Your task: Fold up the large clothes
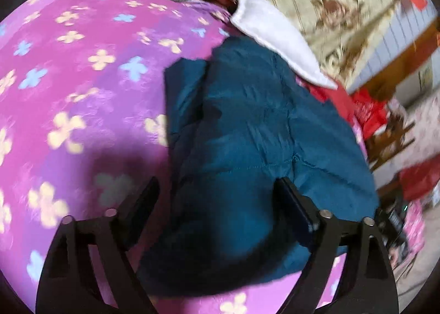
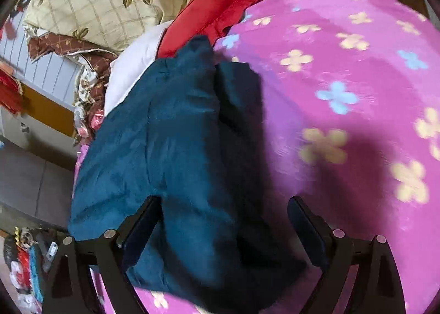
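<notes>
Teal garment (image 1: 247, 127) near blanket (image 1: 82, 66) edge

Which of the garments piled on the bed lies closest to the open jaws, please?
The teal padded garment; the red garment and white garment lie beyond it.

One teal padded garment (image 1: 247, 132) is seen, lying partly between the fingers of each gripper. One pink flowered blanket (image 1: 82, 80) is spread beneath it. Beyond the fingertips, one white piece (image 1: 275, 36) and one red piece (image 2: 217, 8) are counted — two grippers (image 1: 217, 190) (image 2: 224, 209) are shown, each with two fingers.
</notes>
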`<state>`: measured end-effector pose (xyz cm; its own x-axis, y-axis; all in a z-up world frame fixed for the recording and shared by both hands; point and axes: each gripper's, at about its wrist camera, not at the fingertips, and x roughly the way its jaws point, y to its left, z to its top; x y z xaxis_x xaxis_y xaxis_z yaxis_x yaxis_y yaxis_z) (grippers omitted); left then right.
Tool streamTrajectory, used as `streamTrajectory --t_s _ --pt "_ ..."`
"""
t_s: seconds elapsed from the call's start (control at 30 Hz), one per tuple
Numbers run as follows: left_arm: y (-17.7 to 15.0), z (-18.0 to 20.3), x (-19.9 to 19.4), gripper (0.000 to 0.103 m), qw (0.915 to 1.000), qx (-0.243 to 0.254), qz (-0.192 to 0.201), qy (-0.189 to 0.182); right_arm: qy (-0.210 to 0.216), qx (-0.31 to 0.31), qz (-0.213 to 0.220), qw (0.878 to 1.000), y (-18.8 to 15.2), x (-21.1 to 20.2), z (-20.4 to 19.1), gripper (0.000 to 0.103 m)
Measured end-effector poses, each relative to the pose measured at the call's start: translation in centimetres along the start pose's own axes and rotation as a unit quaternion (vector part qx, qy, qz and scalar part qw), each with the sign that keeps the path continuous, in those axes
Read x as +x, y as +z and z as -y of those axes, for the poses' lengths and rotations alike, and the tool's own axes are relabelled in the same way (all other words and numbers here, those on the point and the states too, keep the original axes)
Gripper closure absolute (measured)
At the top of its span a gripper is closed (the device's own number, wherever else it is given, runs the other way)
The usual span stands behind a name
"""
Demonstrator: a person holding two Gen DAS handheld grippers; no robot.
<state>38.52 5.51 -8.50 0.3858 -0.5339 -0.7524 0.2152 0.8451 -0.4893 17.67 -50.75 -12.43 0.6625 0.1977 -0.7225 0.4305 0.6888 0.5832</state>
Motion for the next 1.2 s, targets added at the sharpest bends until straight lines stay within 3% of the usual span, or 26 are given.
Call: streamTrajectory --t_s 0.1,0.13,0.17,0.23,0.3,0.33,0.47,0.53,0.57,0.63,0.83,0.93,1.07,1.2 --pt "-0.2 0.1 2.1 0.008 0.9991 -0.030 -0.030 0.004 0.008 -0.002 -0.001 1.000 0.2 1.3 -1.1 0.013" --pt "-0.5 0.4 2.1 0.021 0.9988 -0.034 -0.036 0.004 0.008 -0.003 -0.003 1.000 0.2 1.6 -1.4 0.018" --pt "-0.7 0.9 1.8 0.029 0.9990 -0.027 -0.034 0.007 0.013 -0.007 -0.009 1.000 0.2 1.8 -1.8 0.030" --pt "-1.1 2.3 0.7 0.059 0.9994 -0.001 -0.032 0.016 0.021 -0.027 -0.020 0.999 0.0 1.2 -2.5 0.047" --pt "-1.6 3.5 -0.6 0.068 0.9988 0.021 -0.035 0.029 0.029 -0.042 -0.027 0.998 -0.6 0.1 -2.8 0.062" --pt "-2.2 4.2 -1.4 0.070 0.9979 0.036 -0.035 0.040 0.035 -0.052 -0.029 0.998 -1.1 -0.9 -3.0 0.063" --pt "-4.2 5.0 -2.3 0.065 0.9943 0.070 -0.017 0.078 0.028 -0.071 -0.034 0.996 -2.6 -1.7 -2.3 0.063" --pt "-4.5 4.6 -1.6 0.049 0.9934 0.054 -0.006 0.101 0.013 -0.059 -0.023 0.998 -2.6 -1.3 -2.2 0.057" --pt "-4.4 4.4 -1.5 0.047 0.9929 0.045 -0.001 0.110 0.003 -0.057 -0.018 0.998 -2.6 -1.3 -2.2 0.049" --pt "-4.5 4.1 -2.1 0.045 0.9933 0.019 0.009 0.114 -0.029 -0.052 -0.002 0.998 -2.8 -1.6 -2.7 0.041" --pt "-6.0 3.5 -7.3 0.044 0.9935 0.009 0.048 0.103 -0.069 -0.035 0.065 0.995 -3.3 -6.5 -2.2 0.038" --pt "-6.8 3.0 -9.3 0.031 0.9907 0.015 0.073 0.114 -0.110 -0.068 0.099 0.987 -3.8 -8.7 -2.9 0.037" --pt "-6.7 2.0 -8.4 0.031 0.9899 0.001 0.062 0.127 -0.138 -0.123 0.115 0.976 -5.2 -9.6 -5.3 0.037" --pt "-7.2 1.4 -5.6 0.031 0.9910 -0.016 0.024 0.131 -0.142 -0.157 0.091 0.973 -7.1 -6.9 -7.5 0.037"
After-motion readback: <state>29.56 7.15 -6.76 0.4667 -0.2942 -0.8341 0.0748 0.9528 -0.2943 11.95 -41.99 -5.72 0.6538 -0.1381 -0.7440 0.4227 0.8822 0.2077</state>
